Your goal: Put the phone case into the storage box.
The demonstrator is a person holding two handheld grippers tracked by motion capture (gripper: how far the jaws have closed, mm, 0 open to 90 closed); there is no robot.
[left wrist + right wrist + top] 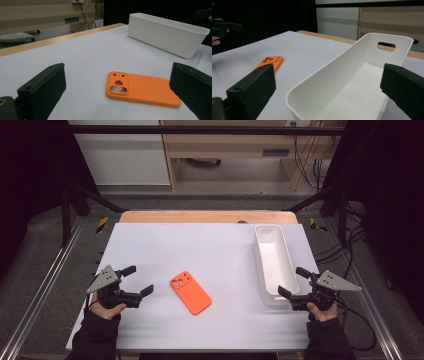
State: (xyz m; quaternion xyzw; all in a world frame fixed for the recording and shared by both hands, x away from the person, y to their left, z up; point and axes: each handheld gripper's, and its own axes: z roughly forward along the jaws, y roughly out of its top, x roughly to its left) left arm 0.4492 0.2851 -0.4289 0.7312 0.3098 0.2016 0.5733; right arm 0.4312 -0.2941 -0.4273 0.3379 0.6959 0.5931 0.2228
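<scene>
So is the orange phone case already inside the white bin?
No, the orange phone case lies on the table, apart from the white bin.

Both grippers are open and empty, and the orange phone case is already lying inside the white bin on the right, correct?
Not quite. The orange phone case is not in the white bin; it lies flat on the table to the bin's left, nearer the left gripper, as the high view shows. The bin is empty. The rest holds: the left gripper and the right gripper are open and empty.
</scene>
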